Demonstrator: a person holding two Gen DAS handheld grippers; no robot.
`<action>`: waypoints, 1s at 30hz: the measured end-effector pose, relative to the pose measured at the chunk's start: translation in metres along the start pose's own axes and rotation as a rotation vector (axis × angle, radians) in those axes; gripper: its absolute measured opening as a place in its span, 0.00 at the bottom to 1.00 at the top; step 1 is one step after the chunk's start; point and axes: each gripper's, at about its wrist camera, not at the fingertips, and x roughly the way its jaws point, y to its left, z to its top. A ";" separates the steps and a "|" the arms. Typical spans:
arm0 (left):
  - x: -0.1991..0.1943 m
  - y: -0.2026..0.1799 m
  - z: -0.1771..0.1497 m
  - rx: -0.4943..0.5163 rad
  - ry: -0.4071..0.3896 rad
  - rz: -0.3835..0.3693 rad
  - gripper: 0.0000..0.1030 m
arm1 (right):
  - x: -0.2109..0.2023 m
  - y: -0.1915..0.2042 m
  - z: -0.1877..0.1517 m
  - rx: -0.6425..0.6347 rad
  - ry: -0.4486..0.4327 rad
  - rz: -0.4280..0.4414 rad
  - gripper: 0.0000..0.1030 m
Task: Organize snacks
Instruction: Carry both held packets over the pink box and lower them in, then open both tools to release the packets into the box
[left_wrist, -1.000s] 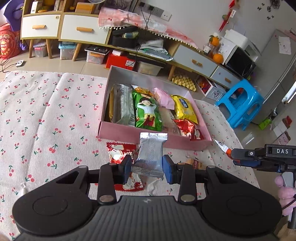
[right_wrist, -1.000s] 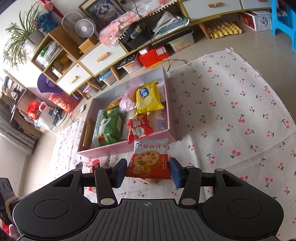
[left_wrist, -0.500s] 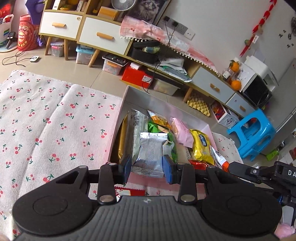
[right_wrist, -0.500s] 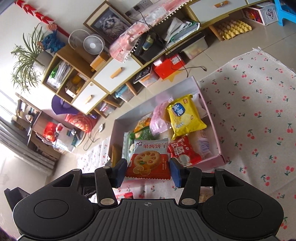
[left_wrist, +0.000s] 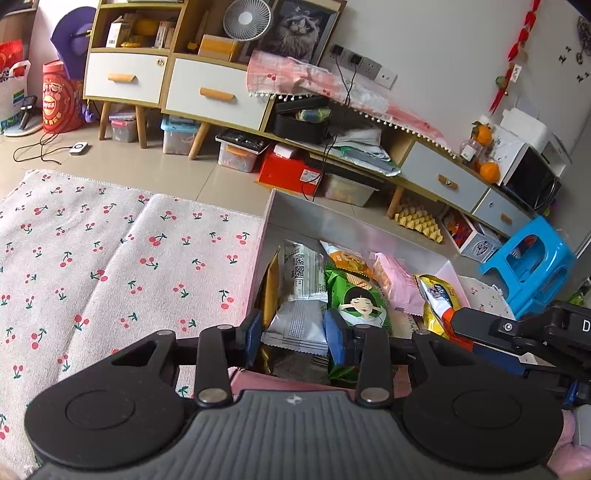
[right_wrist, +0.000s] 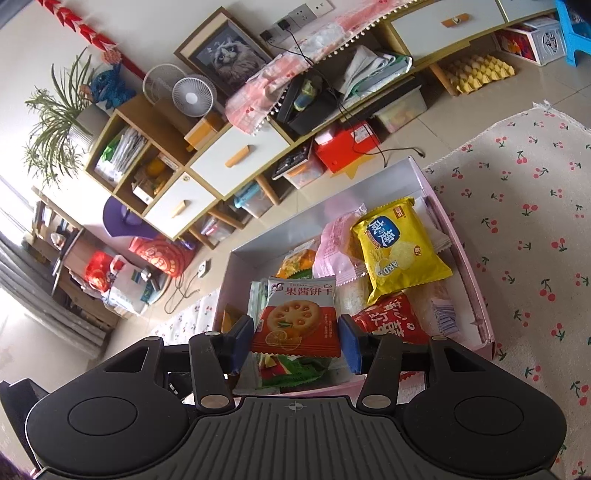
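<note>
over the pink box (left_wrist: 373, 386) both my grippers hang with a snack each. left gripper (left_wrist: 295, 338) has its fingers clamped on the sides of a silver pack (left_wrist: 297, 326), held flat above the left end of the box, where a gold pack (left_wrist: 271, 291) and a white pack (left_wrist: 304, 273) stand on edge, so i judge this one is meant to go in beside them. right gripper (right_wrist: 295, 338) has its fingers pressed on the edges of a red biscuit pack (right_wrist: 297, 319), label up, over the green pack (right_wrist: 291, 369) near the box middle. side grips keep the packs level and leave the underside free to set down. box sits on the cherry cloth (left_wrist: 110, 266), far end open toward the floor. yellow chips (right_wrist: 399, 247), pink pack (right_wrist: 336, 247) and red pack (right_wrist: 389, 321) fill the right half, lying flat; left half is the less packed side, hence my aim there. both packs not yet released. right gripper's body shows at the left view's right edge, close by, so collision is my risk when lowering.
</note>
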 end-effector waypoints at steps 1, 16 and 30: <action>0.000 0.000 0.000 0.004 -0.001 0.001 0.34 | 0.001 0.001 -0.001 -0.009 0.000 -0.005 0.47; -0.009 -0.020 -0.006 0.128 -0.002 0.004 0.71 | -0.002 0.005 -0.002 -0.070 0.011 -0.039 0.67; -0.028 -0.022 -0.014 0.209 0.057 0.059 0.99 | -0.031 0.009 -0.008 -0.144 0.015 -0.052 0.82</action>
